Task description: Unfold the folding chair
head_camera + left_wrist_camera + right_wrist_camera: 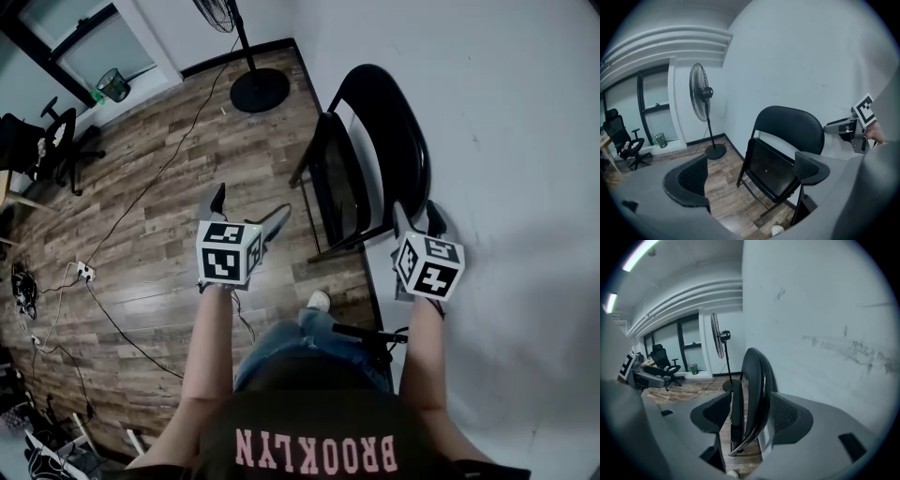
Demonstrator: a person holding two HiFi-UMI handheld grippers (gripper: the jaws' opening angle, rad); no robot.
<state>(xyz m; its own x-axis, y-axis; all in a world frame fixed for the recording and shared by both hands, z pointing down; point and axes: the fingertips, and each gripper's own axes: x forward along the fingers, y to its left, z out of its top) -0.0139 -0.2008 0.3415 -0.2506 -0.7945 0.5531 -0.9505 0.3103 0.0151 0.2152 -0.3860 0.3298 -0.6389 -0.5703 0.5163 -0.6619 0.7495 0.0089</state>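
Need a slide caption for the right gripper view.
Right gripper, jaws open, straddling the edge-on backrest of the folded black chair by the white wall; not yet clamped.

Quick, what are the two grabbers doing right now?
Left gripper: open, holding nothing.
Right gripper: open, lined up on the folding chair, not gripping it.

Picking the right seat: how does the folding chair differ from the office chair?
The folding chair is folded, seat tipped up, beside the white wall; the office chair stands upright by the windows. The folding chair is close by; the office chair is across the room. Both are black.
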